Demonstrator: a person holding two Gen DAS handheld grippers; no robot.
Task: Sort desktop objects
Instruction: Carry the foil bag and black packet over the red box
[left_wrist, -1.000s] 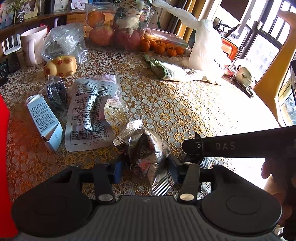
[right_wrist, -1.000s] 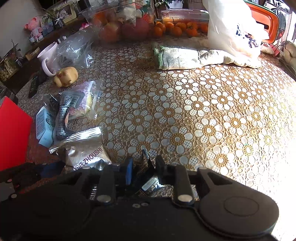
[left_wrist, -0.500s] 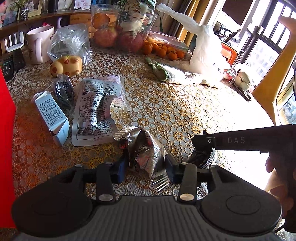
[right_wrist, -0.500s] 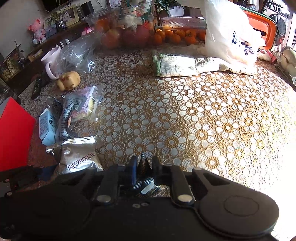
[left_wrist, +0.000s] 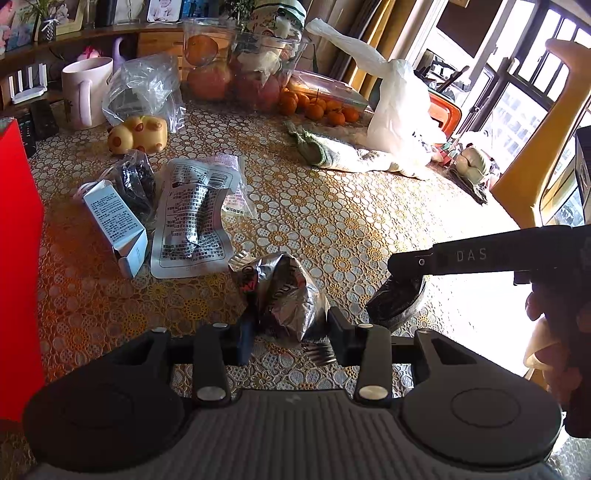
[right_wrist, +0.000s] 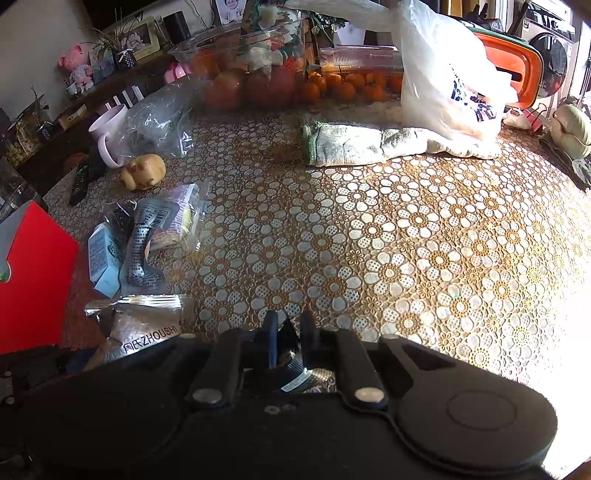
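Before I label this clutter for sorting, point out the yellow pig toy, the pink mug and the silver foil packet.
yellow pig toy (left_wrist: 138, 133): left wrist view, middle of its body.
pink mug (left_wrist: 90, 88): left wrist view, its side wall.
silver foil packet (left_wrist: 286, 295): left wrist view, crumpled front, between the left gripper's fingers.

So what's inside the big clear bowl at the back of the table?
The clear bowl holds large reddish fruit at the bottom, an orange above, and something white on top. Glare hides anything deeper.
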